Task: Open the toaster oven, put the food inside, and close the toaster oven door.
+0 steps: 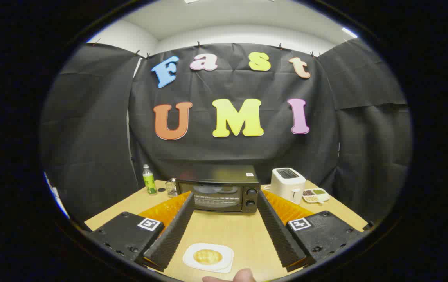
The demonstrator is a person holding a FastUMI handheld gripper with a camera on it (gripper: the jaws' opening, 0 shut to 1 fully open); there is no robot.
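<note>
A black toaster oven (pixel 219 192) stands at the back of the wooden table (pixel 243 231), its glass door closed and two knobs on its right side. Near the front edge lies a white plate (pixel 208 257) with a round golden piece of food (pixel 207 256) on it. My gripper (pixel 224 197) is open, held above the table. Its two black ribbed fingers (pixel 177 227) spread wide, with the plate low between them and the oven just beyond their tips. Nothing is between the pads.
A white toaster (pixel 287 184) and a small dish of mixed bits (pixel 315 195) sit right of the oven. To the oven's left stand a green-labelled bottle (pixel 149 180) and a small glass jar (pixel 171 187). A fingertip (pixel 243 276) shows by the plate.
</note>
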